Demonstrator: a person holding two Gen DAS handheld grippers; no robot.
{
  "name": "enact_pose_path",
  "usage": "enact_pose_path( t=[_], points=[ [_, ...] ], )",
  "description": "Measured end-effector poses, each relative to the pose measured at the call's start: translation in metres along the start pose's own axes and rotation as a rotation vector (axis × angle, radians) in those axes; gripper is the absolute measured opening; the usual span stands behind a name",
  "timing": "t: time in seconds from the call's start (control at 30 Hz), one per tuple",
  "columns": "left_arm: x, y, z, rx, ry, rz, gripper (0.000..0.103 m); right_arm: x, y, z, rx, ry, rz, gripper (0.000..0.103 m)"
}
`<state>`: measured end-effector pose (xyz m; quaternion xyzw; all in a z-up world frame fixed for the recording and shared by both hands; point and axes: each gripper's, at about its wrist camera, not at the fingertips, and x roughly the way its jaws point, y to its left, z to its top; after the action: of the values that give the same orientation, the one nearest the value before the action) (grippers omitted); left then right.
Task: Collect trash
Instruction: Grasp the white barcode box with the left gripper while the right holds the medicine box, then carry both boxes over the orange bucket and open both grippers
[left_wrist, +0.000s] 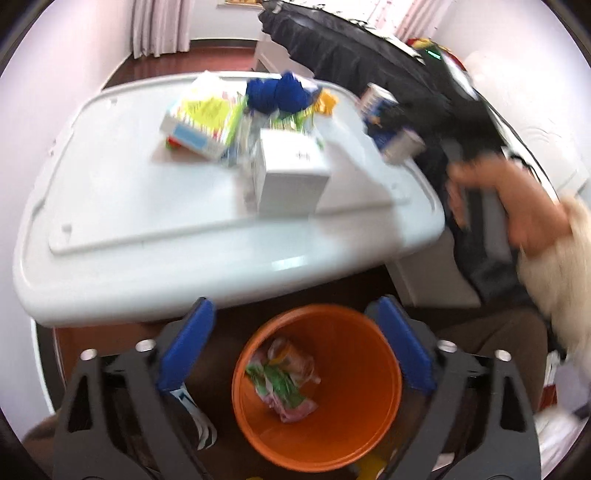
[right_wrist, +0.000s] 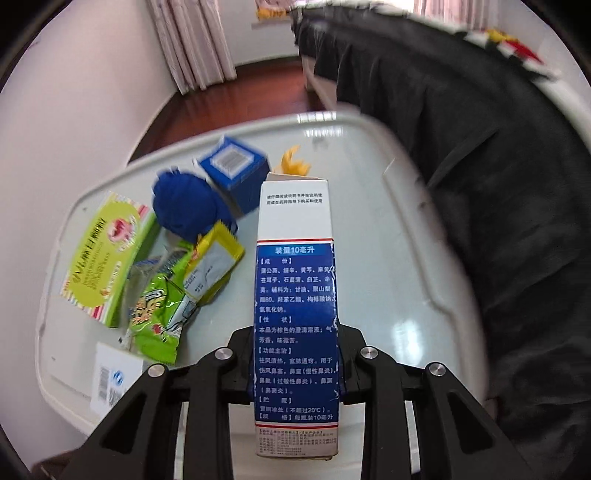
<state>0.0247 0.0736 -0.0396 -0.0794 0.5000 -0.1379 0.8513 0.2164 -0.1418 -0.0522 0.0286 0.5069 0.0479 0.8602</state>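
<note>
The right gripper is closed on a tall, narrow medicine box, its jaws pressed against the two long side faces around mid-height; the box stands out along the fingers above the desk, printed face to the camera, top flap slightly lifted. The left gripper is wide open and holds nothing; it hangs over an orange bin that sits below the near edge of the desk and already contains crumpled wrappers. Remaining on the desk: a green-and-yellow carton, a green snack bag, a yellow sachet, a blue ball of yarn-like material, a small blue box, a white box nearest the front edge, and a small yellow scrap behind. The left view is motion-blurred, so fine detail there is unreliable. Assessment: the held box is thin cardboard, light and probably near empty, stiff along its length but liable to buckle across the wide faces; the present grip on the narrow sides is the sound one, with moderate pressure. The glossy print may slip if the box is swung quickly. The bags and sachet are limp and slick and are best pinched at a crimped edge.
</note>
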Motion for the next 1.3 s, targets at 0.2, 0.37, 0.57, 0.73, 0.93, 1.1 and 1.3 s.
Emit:
enact_pose_path(
  t=[0.2, 0.37, 0.57, 0.73, 0.93, 1.1, 1.3],
  points=[
    [0.025, -0.018, 0.069, -0.06, 0.046, 0.028, 0.09, -0.049, -0.038, 0.005, 0.011, -0.114, 0.048, 0.029],
    [0.067, -0.038, 0.106, -0.054, 0.11, 0.149, 0.09, -0.068, -0.061, 0.0, 0.014, -0.18, 0.073, 0.029],
    [0.108, -0.034, 0.115, -0.079, 0.171, 0.268, 0.09, -0.055, -0.079, -0.003, 0.041, -0.172, 0.119, 0.029],
    [0.13, -0.025, 0.118, -0.105, 0.183, 0.311, 0.09, -0.041, -0.087, -0.006, 0.055, -0.157, 0.133, 0.029],
    [0.136, -0.024, 0.118, -0.081, 0.142, 0.306, 0.06, -0.03, -0.089, -0.009, 0.061, -0.138, 0.143, 0.029],
    [0.132, -0.028, 0.114, -0.049, 0.131, 0.29, 0.059, -0.027, -0.079, -0.013, 0.037, -0.13, 0.144, 0.029],
    [0.105, -0.033, 0.111, -0.041, 0.086, 0.257, 0.059, -0.036, -0.066, -0.018, 0.012, -0.133, 0.146, 0.029]
  ],
)
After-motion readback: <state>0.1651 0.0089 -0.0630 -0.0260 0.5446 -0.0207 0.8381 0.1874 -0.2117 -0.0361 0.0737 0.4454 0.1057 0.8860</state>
